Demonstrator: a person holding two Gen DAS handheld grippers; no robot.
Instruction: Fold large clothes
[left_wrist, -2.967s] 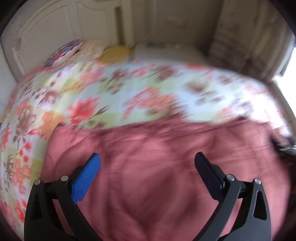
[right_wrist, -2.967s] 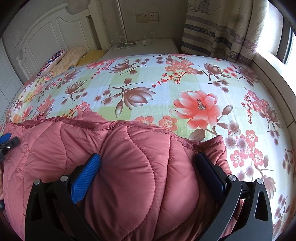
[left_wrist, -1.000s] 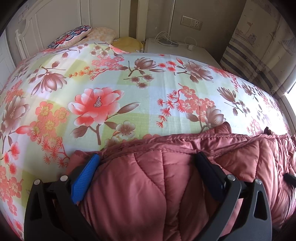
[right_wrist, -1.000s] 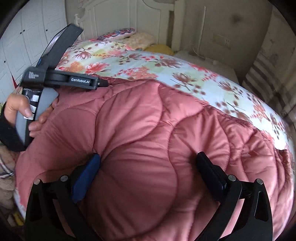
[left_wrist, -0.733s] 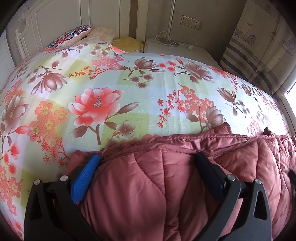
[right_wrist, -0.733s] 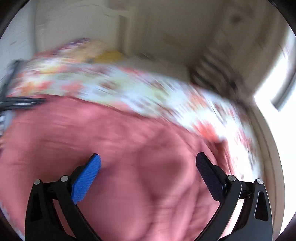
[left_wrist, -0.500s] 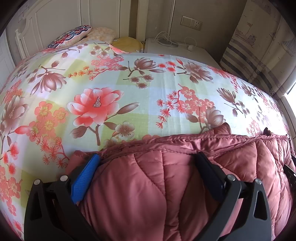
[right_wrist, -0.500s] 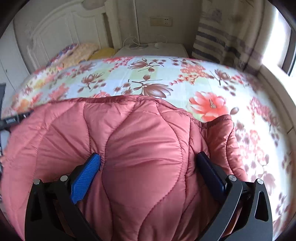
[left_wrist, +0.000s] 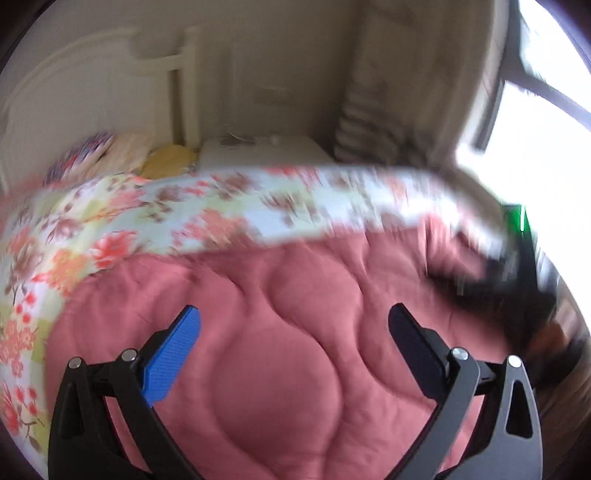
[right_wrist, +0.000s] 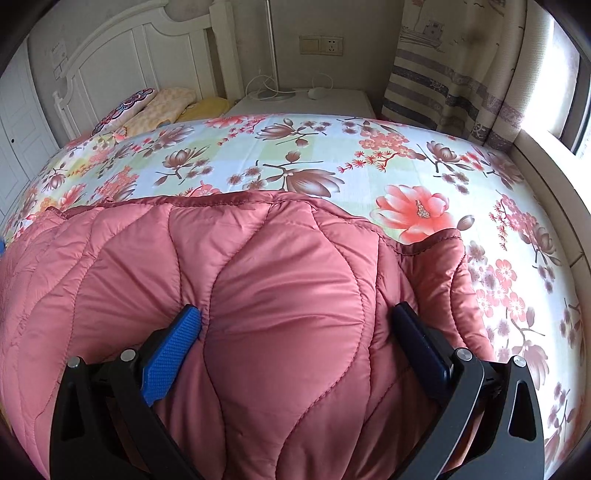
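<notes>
Floral bedding covers the bed (right_wrist: 295, 155), and a pink quilted jacket (right_wrist: 258, 295) lies on its near side, far from the white headboard (right_wrist: 122, 66). Right gripper (right_wrist: 295, 325) presses spread fingers around a puffed jacket panel. Left gripper (left_wrist: 293, 325) hovers above the jacket, fingers wide; that view is blurred.

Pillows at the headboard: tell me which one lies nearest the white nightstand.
The plain yellow pillow, the rightmost of the three; the cream textured pillow and the patterned purple-and-red pillow lie further left of the nightstand.
</notes>
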